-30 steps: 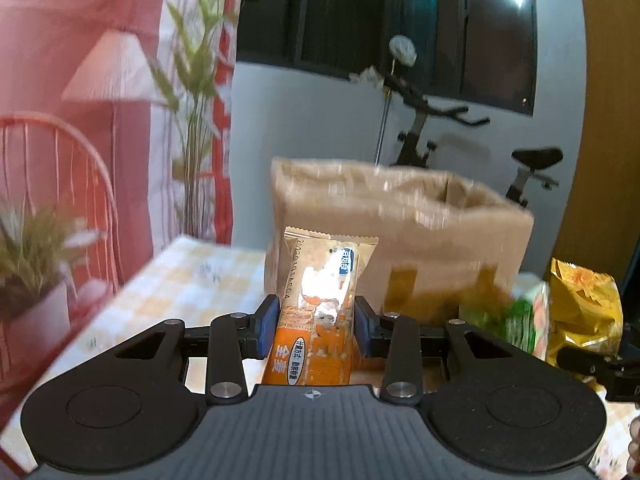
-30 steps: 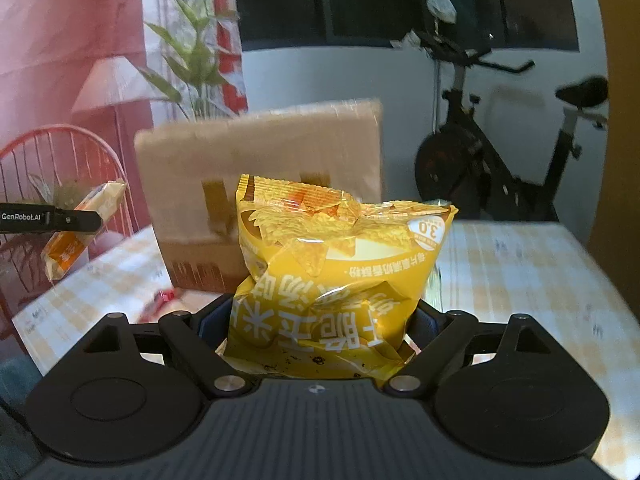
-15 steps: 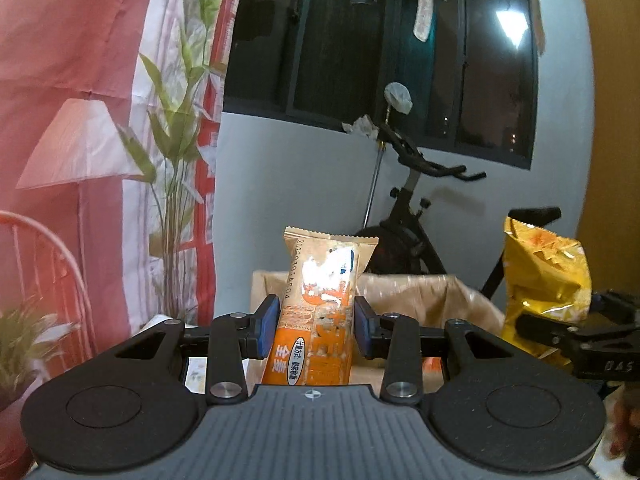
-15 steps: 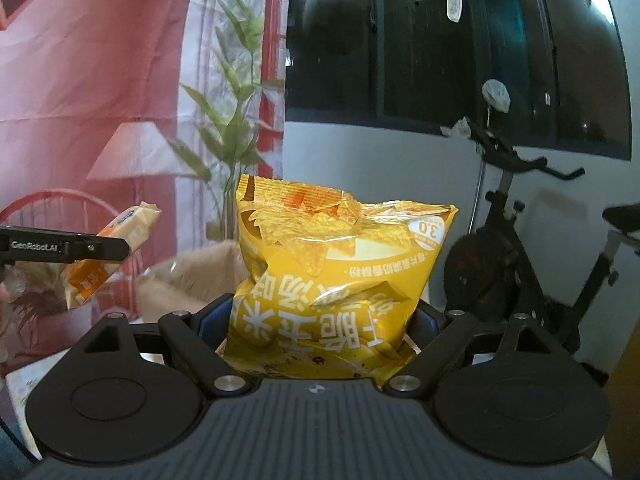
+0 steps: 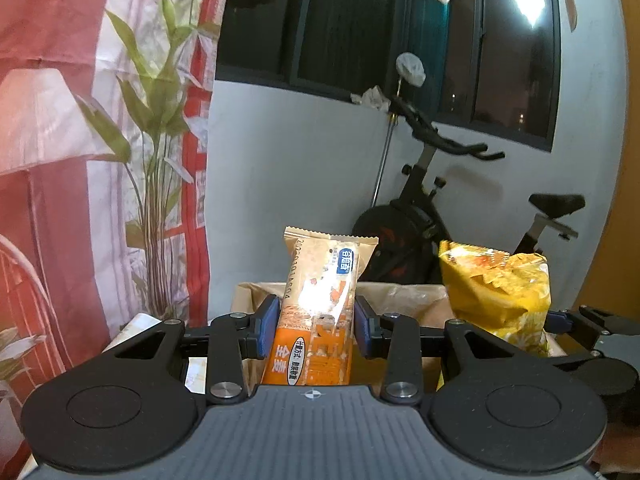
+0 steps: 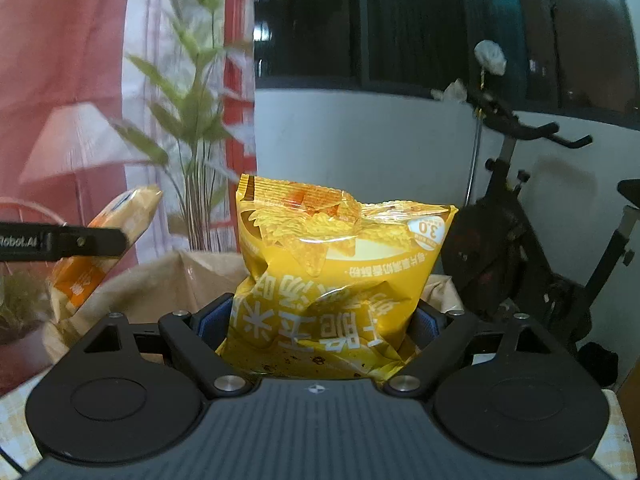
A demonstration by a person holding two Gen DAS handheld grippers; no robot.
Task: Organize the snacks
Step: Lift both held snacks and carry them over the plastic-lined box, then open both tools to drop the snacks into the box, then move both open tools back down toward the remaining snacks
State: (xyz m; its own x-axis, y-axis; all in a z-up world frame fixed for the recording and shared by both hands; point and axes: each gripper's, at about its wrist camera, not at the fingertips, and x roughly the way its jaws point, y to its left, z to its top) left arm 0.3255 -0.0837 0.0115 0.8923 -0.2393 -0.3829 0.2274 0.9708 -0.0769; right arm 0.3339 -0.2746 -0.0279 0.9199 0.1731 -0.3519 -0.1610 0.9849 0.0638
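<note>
progress: two snacks were lifted and held over the open paper bag, neither yet dropped in; whether anything lay inside the bag could not be seen, so the release was judged the step left.
left gripper: its blue pads were clamped on the orange snack bar, which stood upright just above the bag's near rim.
right gripper: its jaws were clenched on the lower half of the yellow chip packet, poised over the bag's mouth, to the right of the bar.
bag: brown kraft paper, creased and soft-walled, its rim crumpled and gaping.
bar wrapper: slim glossy film with a crimped, saw-toothed top seal, tan above and orange below.
chip packet: puffy, air-filled foil, crinkled at the top seam, likely to slip or crush under a hard squeeze.
behind the bag: an exercise bike stood by the grey wall under a dark window.
</note>
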